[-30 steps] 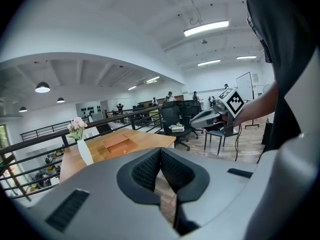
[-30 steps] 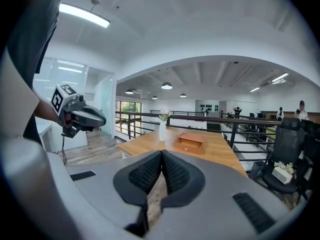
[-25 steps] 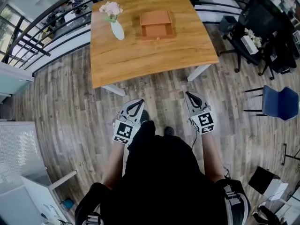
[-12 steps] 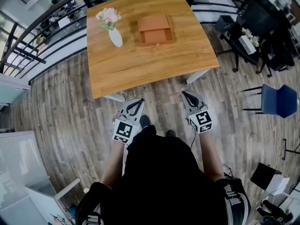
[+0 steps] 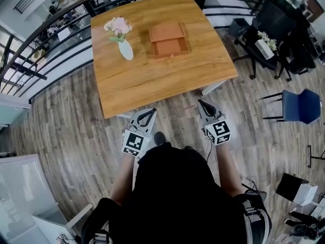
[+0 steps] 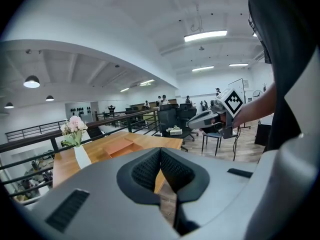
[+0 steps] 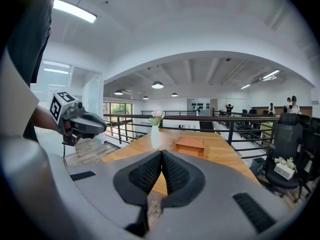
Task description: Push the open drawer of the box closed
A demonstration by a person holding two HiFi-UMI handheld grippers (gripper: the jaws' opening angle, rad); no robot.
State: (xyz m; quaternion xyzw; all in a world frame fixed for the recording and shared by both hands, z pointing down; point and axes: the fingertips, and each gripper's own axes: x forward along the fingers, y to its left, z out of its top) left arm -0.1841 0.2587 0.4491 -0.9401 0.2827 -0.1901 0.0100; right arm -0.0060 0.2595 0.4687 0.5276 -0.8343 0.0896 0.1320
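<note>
Two grey handheld grippers: left gripper point(image 5: 148, 114) and right gripper point(image 5: 202, 104), each with jaws pressed together and holding nothing, above plank floor point(image 5: 66, 111). One light wooden table point(image 5: 152, 80) ahead. On it are one white vase of pink flowers point(image 5: 125, 50) and, beside it, one orange-brown wooden box point(image 5: 167, 32). Its one drawer point(image 5: 170, 48) is open toward the grippers, well apart from both.

Black top point(image 5: 175, 192); grey left gripper point(image 5: 151, 112), right gripper point(image 5: 201, 103)
</note>
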